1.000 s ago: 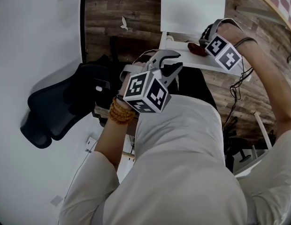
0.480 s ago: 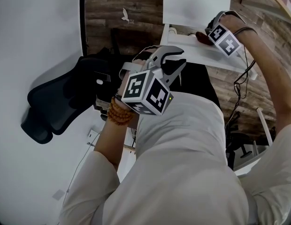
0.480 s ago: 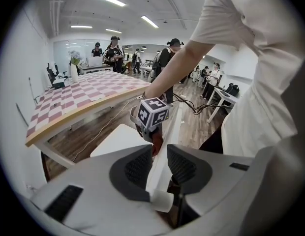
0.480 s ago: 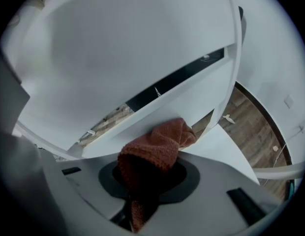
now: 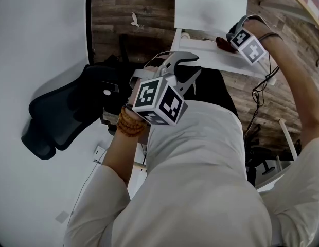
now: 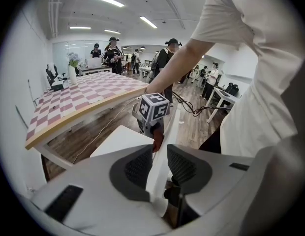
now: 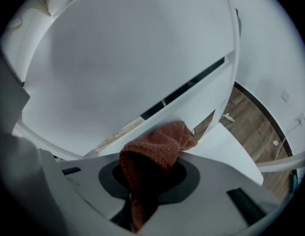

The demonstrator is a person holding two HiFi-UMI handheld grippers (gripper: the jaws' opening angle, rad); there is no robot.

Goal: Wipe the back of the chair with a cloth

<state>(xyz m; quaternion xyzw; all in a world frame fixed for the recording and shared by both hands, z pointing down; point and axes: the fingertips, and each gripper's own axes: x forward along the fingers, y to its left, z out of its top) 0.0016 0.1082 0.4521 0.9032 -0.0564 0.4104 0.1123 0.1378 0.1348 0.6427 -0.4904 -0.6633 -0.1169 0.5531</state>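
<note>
One bunched rust-red knit cloth (image 7: 160,144) fills right gripper's (image 7: 150,175) clenched fingers; left gripper's (image 6: 156,163) gape.

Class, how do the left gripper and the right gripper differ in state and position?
The right gripper is shut on a reddish-brown cloth; the left gripper has jaws apart and no cloth. The right gripper is at the white chair back; the left gripper is nearer the person's body. Both carry a marker cube.
</note>
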